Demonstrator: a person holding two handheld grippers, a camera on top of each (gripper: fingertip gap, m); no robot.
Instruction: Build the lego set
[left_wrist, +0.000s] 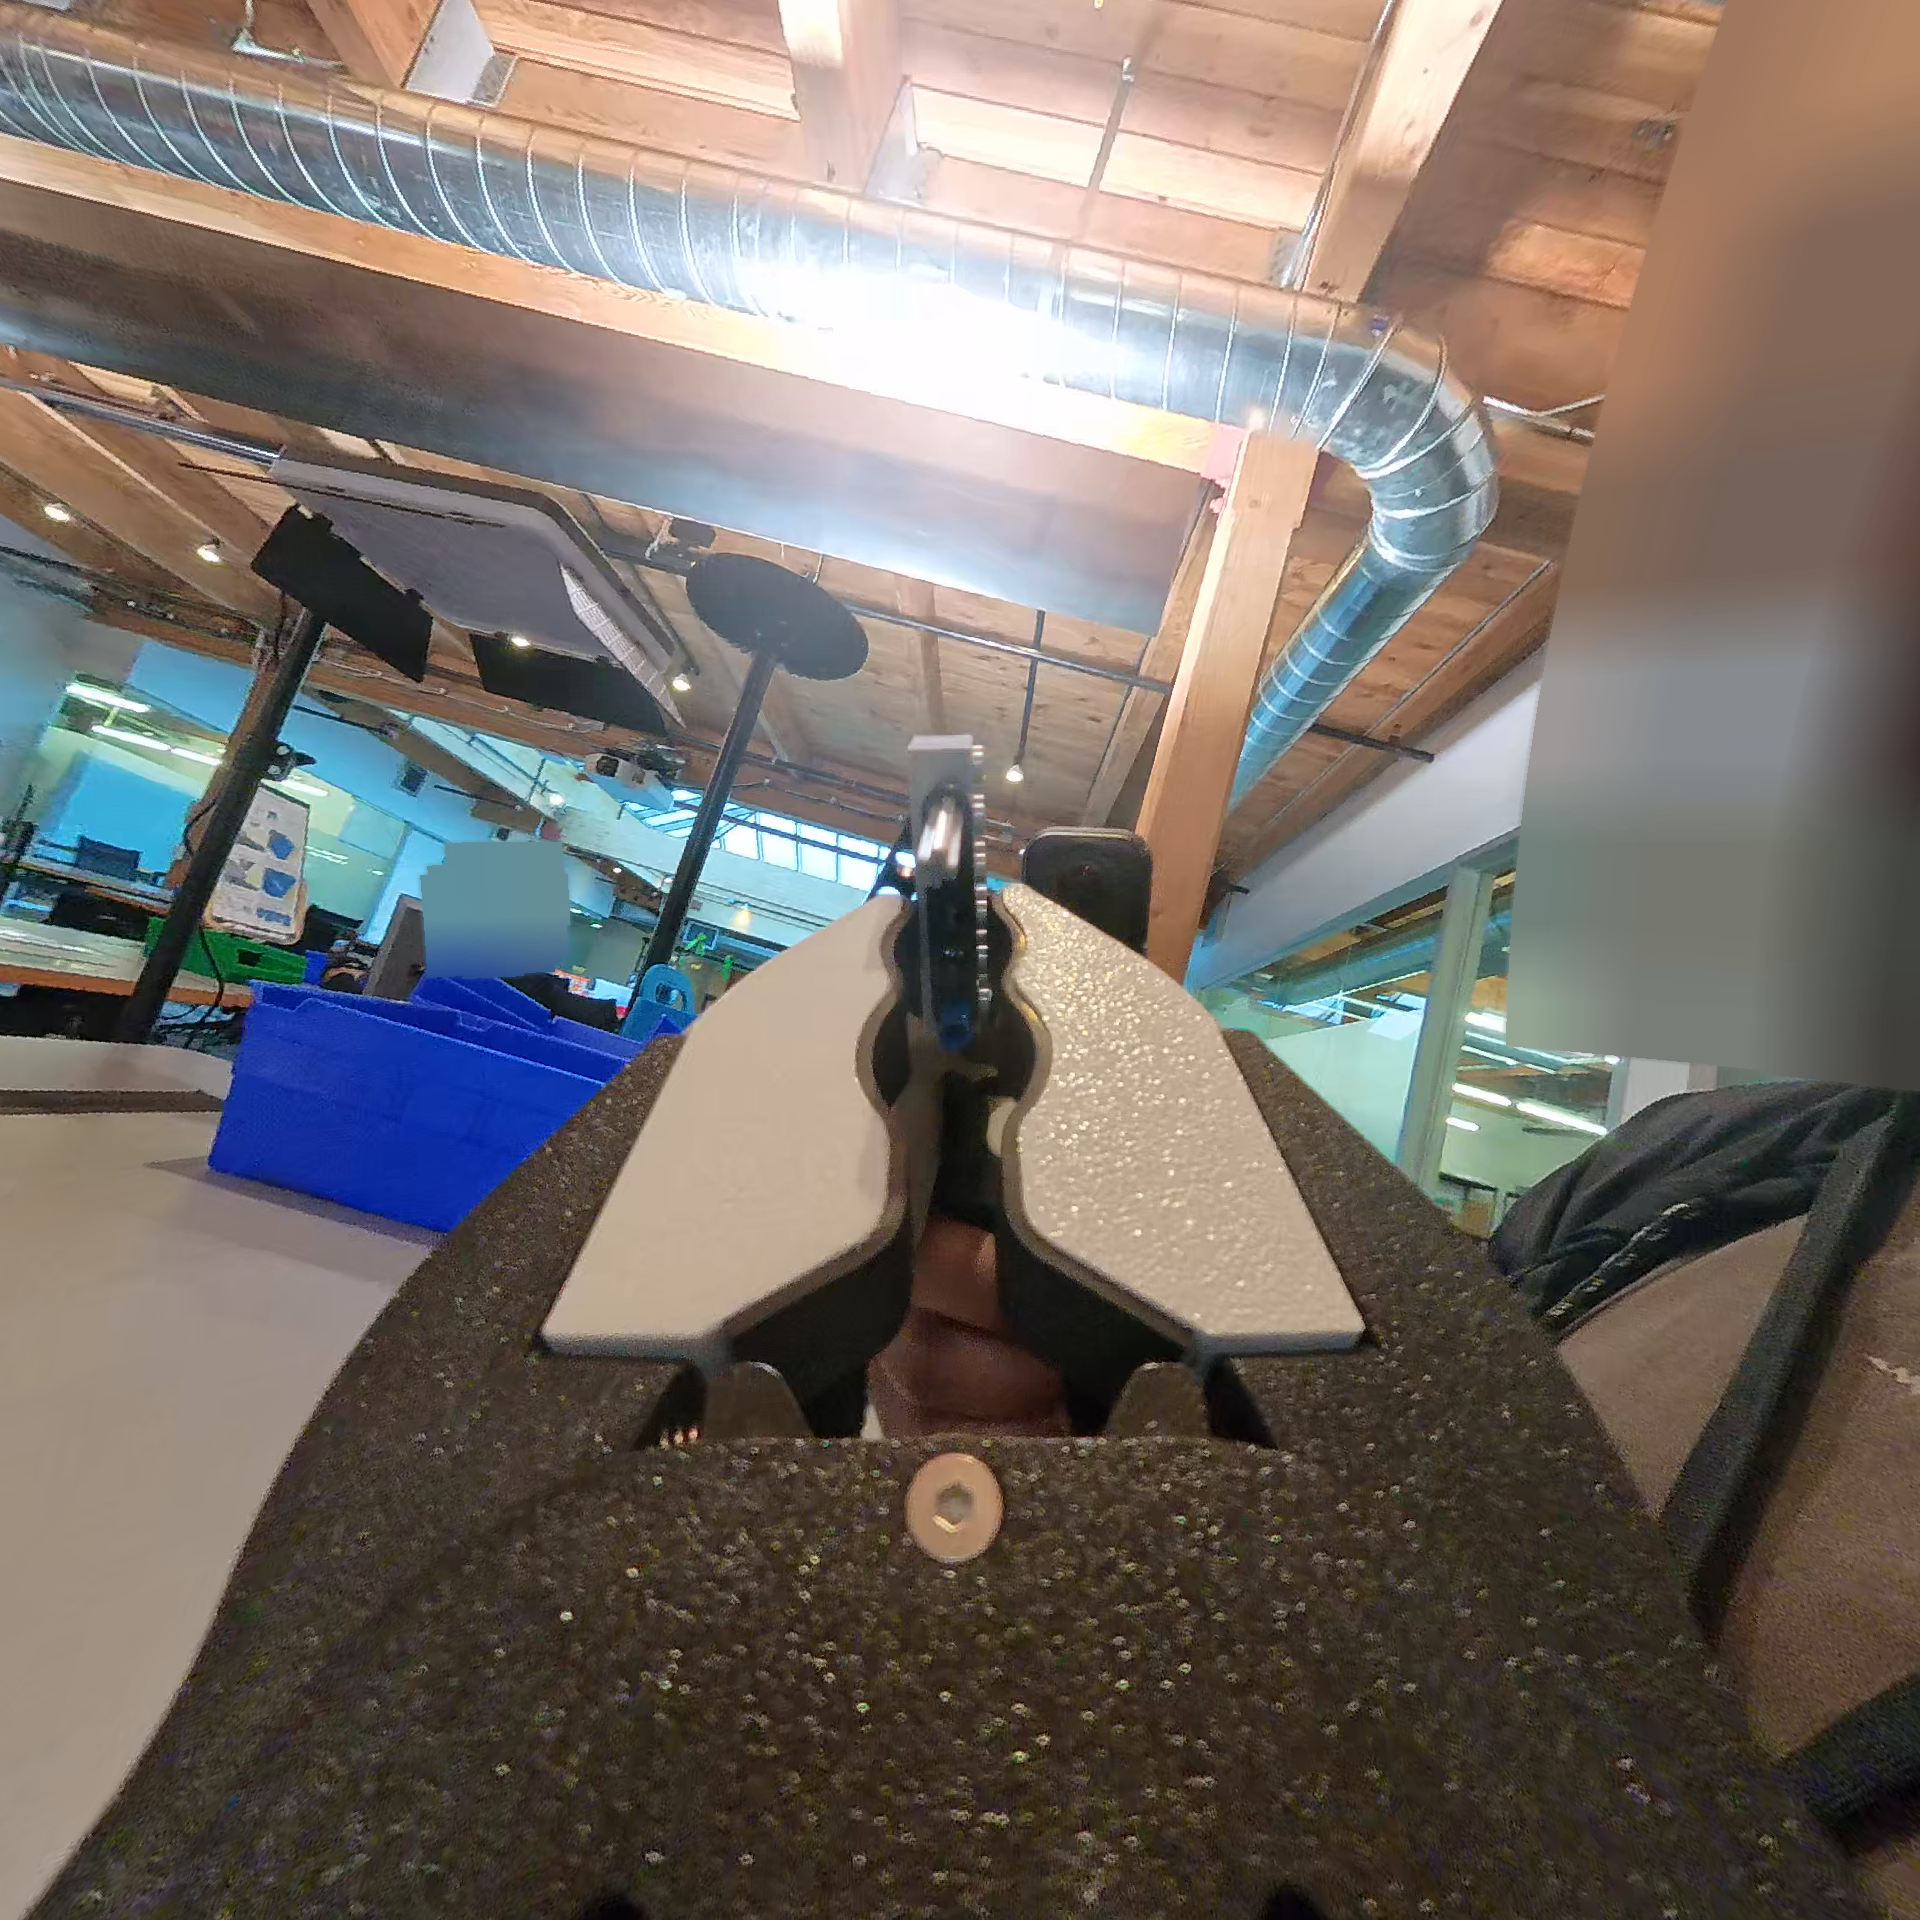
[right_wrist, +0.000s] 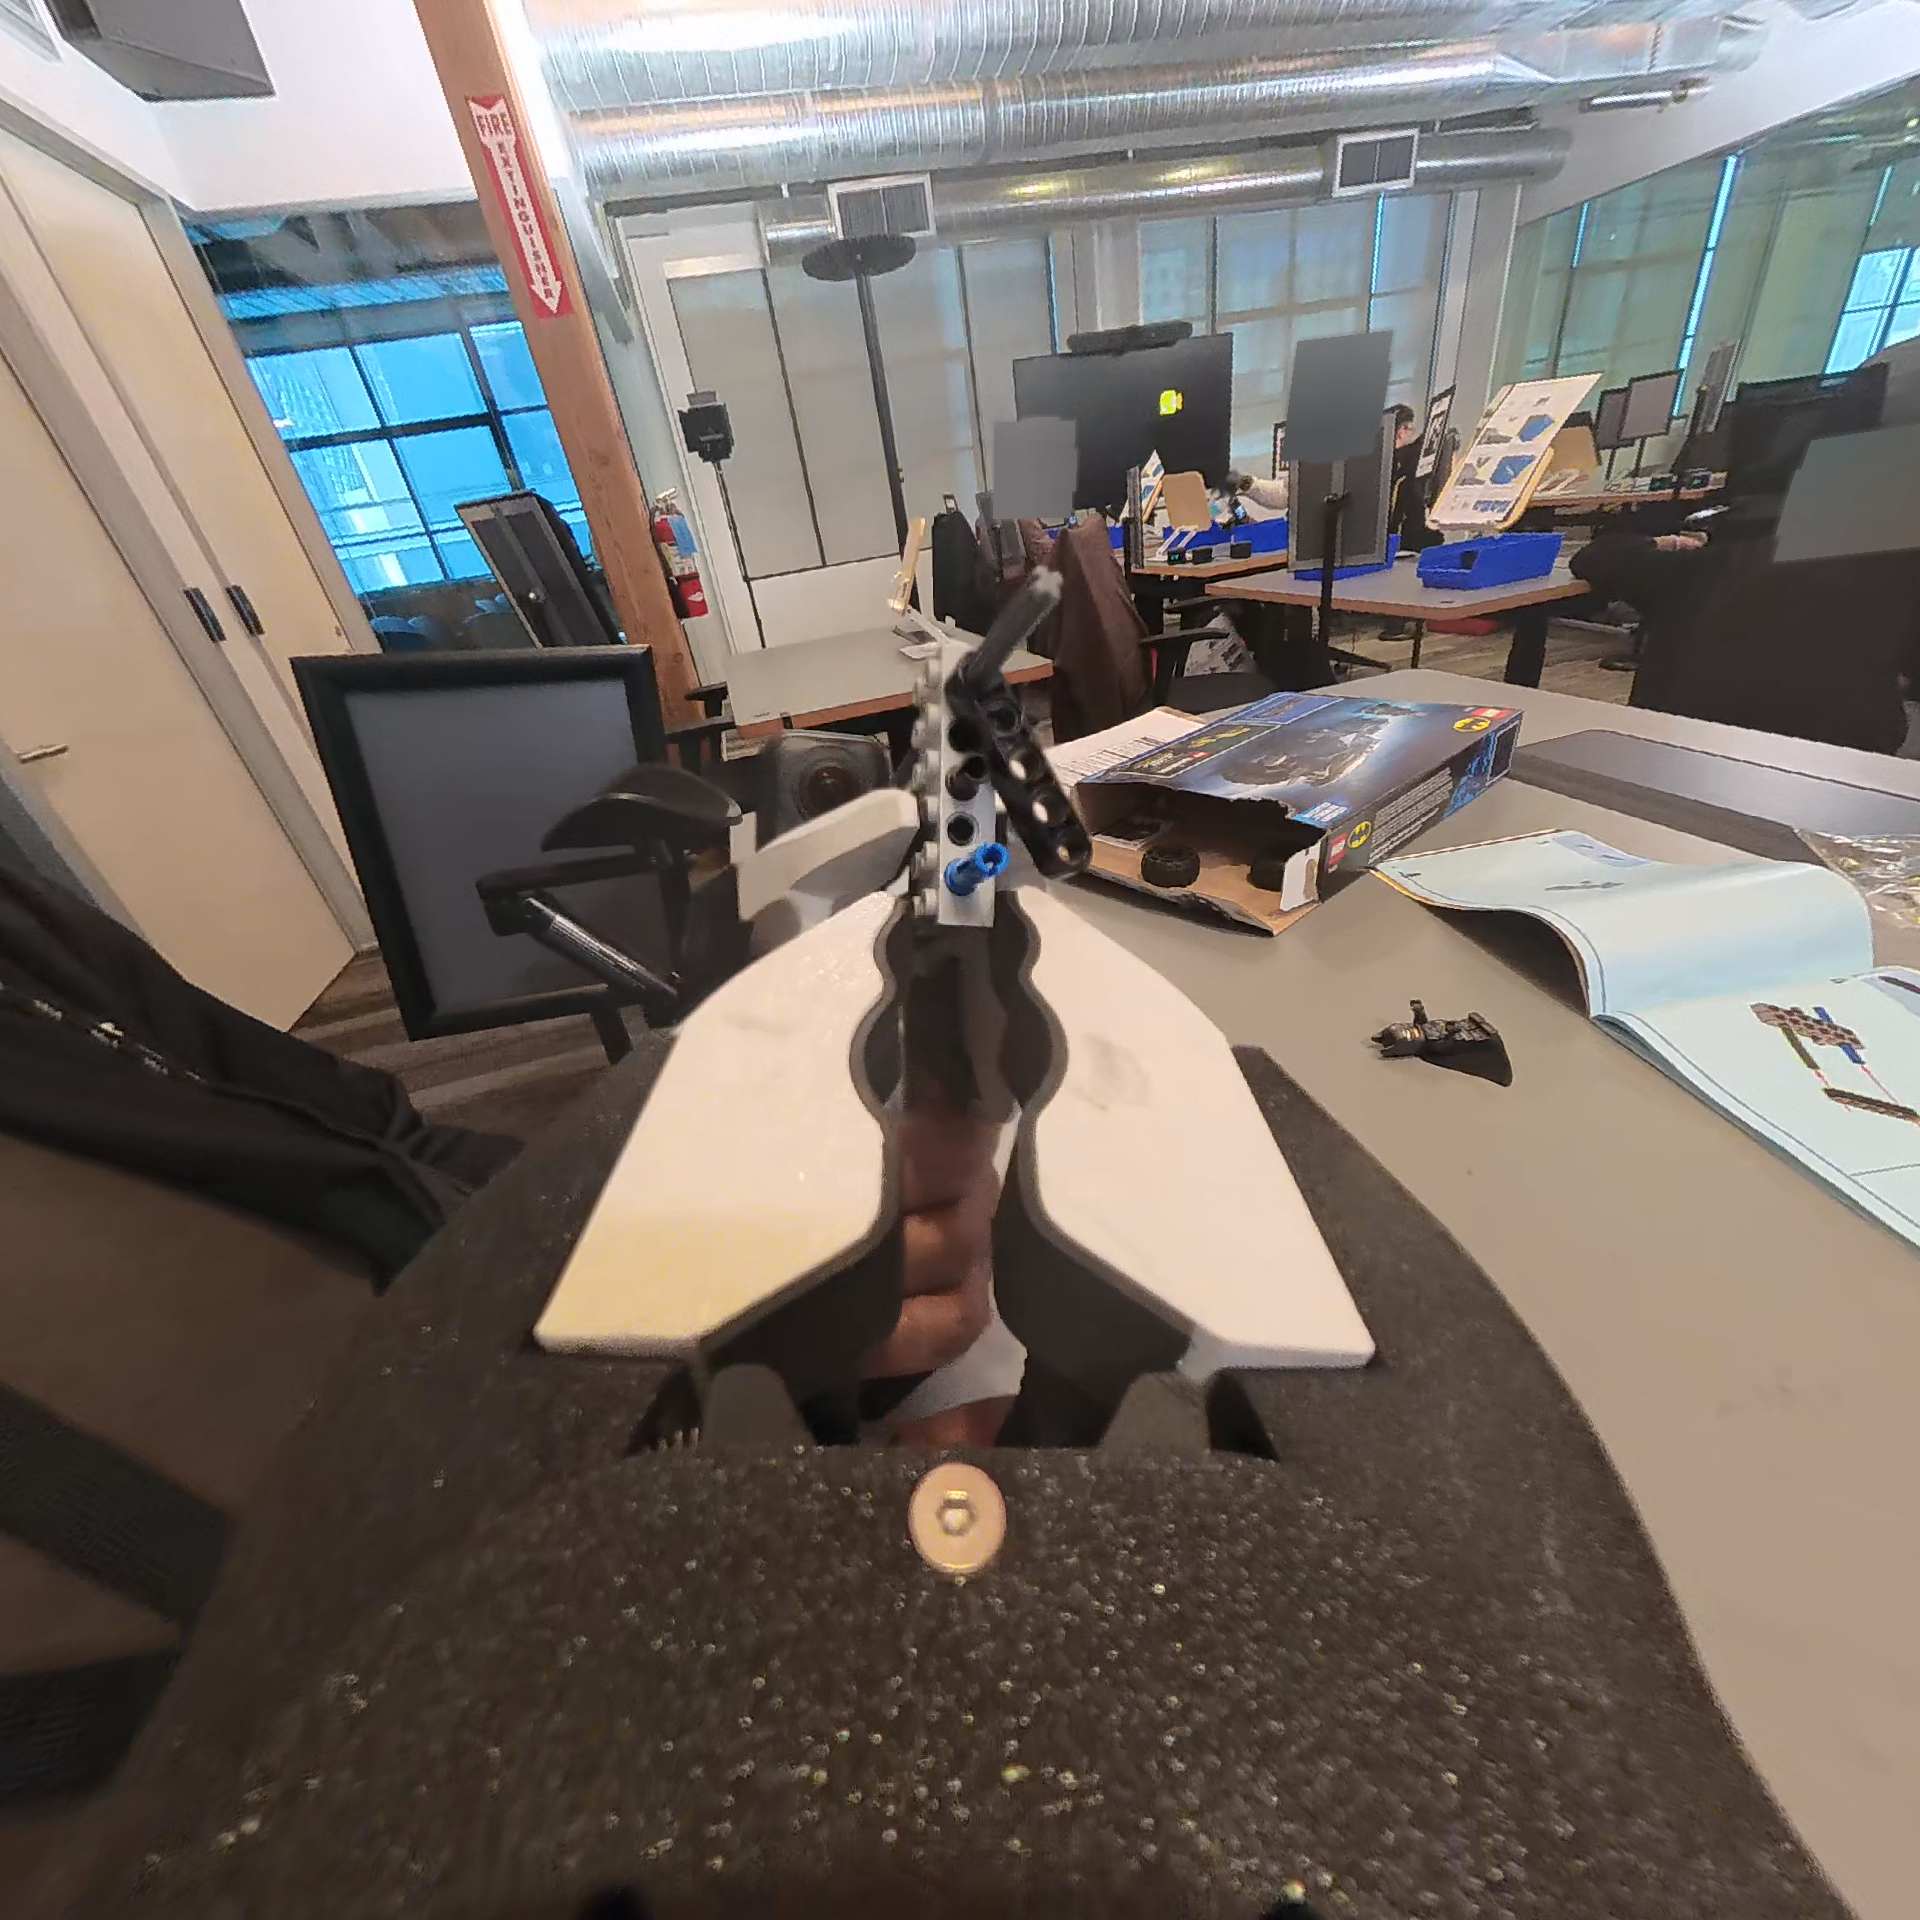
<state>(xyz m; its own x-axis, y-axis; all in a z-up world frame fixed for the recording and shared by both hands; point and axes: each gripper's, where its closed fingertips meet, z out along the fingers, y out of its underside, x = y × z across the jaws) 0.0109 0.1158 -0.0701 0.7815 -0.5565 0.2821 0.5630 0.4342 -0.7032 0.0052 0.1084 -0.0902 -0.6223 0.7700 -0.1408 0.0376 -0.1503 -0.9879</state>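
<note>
Left tool (left_wrist: 951, 914): closed on a small brick assembly (left_wrist: 943, 883), which stands up out of the narrow slot between its two grey fingers (left_wrist: 790, 1091); tool tilted upward toward the ceiling.
Brick assembly, left view: seen edge-on; grey studded beam with a black part against it and a blue pin (left_wrist: 952, 1023) low down in the slot.
Blue bins (left_wrist: 395, 1101): on the grey surface (left_wrist: 125, 1299), left of the left tool, well apart from it.
Black camera body (left_wrist: 1086, 883): just beyond the left tool's right finger, belonging to the other tool.
Ceiling: wooden beams and a silver duct (left_wrist: 727, 239).
Right tool (right_wrist: 961, 925): fingers close together with the same brick assembly (right_wrist: 961, 800) rising from between their tips; whether its pads press on the piece cannot be told.
Brick assembly, right view: seen side-on; grey beam with round holes, blue pin (right_wrist: 977, 862) through its lowest hole, a black holed beam (right_wrist: 1039, 790) slanting off to the right, a black axle (right_wrist: 1013, 623) at the top.
Other tool, right view (right_wrist: 821, 862): white finger just left of the assembly, reaching to it.
Office chair (right_wrist: 603, 862): left of the assembly, off the surface.
Opened toy box (right_wrist: 1299, 790): lying on the surface (right_wrist: 1403, 1195), right of the assembly, black wheels (right_wrist: 1174, 862) in its torn end.
Dark minifigure (right_wrist: 1439, 1034): lying on the surface, right of the right tool.
Instruction booklet (right_wrist: 1683, 966): open, far right, near the minifigure.
</note>
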